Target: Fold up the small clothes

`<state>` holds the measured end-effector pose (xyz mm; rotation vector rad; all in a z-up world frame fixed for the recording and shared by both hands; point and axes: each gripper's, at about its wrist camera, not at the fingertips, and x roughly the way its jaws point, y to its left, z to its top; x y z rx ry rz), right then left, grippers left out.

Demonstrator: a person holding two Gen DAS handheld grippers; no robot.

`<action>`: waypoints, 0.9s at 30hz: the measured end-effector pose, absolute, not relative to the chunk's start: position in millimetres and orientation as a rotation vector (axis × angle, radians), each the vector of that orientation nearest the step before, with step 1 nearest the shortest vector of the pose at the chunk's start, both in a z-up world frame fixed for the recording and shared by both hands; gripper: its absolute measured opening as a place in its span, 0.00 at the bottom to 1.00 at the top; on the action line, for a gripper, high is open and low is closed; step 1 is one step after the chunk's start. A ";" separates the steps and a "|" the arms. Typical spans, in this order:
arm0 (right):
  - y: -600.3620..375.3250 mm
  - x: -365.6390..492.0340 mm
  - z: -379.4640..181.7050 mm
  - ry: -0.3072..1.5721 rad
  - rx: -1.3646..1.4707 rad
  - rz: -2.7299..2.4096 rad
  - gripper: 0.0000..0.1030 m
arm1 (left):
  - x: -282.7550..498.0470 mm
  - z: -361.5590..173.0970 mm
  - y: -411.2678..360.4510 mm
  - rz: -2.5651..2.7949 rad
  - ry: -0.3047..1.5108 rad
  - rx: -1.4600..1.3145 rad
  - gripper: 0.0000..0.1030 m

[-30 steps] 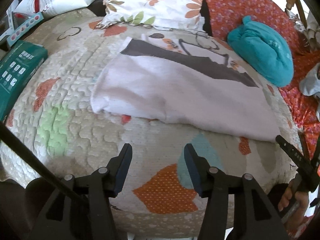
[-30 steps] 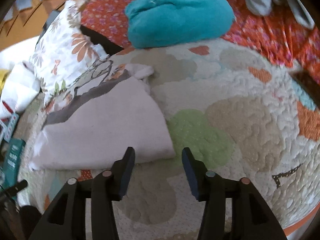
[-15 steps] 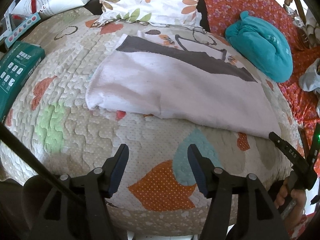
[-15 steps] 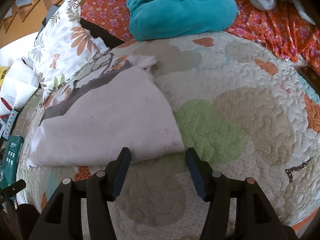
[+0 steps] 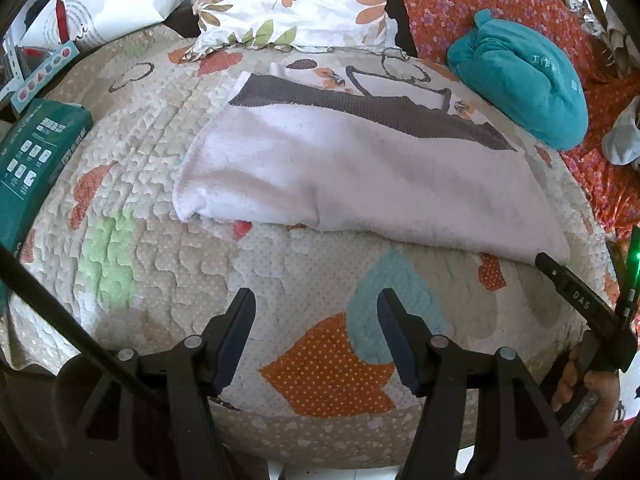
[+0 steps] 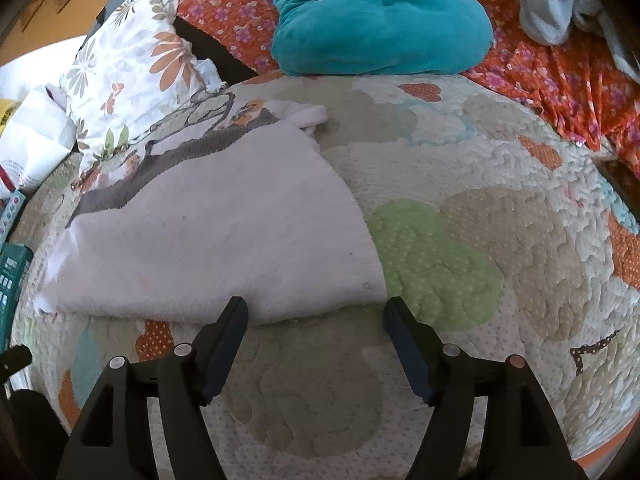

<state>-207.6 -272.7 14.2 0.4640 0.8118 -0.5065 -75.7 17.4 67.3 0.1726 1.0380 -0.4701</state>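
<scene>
We see left gripper (image 5: 316, 308) spread, nothing between fingers, hovering over quilt (image 5: 168, 280) short of white towel (image 5: 360, 176). Right gripper (image 6: 316, 316) jaws opening wide, empty – tips just at towel's (image 6: 216, 240) near edge, contact unclear. Towel folded flat on quilt, teal bundle (image 6: 380, 28) beyond.

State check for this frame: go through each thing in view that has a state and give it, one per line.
White cloth: folded over, lying flat on the quilt, not gripped.
Left tool: empty, short of the cloth's near edge.
Right tool: empty, jaws opening, at the cloth's near corner.
Teal bundle: bunched up, untouched.
Green box: closed.
</scene>
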 end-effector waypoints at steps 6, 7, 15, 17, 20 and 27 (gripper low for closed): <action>-273.1 -207.6 13.4 0.813 0.468 -0.506 0.75 | -81.6 71.4 13.7 -0.460 0.995 0.224 0.61; -273.2 -207.4 13.3 0.814 0.468 -0.506 0.76 | -82.5 72.2 13.0 -0.459 0.987 0.233 0.61; -273.5 -204.7 12.1 0.827 0.443 -0.514 0.79 | -85.1 74.9 11.3 -0.460 0.968 0.242 0.62; -272.3 -204.4 12.1 0.828 0.440 -0.515 0.79 | -85.4 74.6 11.1 -0.458 0.970 0.244 0.62; -272.0 -203.7 12.1 0.831 0.434 -0.515 0.80 | -86.6 73.0 10.1 -0.454 0.973 0.246 0.63; -271.1 -202.8 11.4 0.836 0.420 -0.514 0.81 | -85.9 69.4 11.4 -0.450 0.980 0.249 0.63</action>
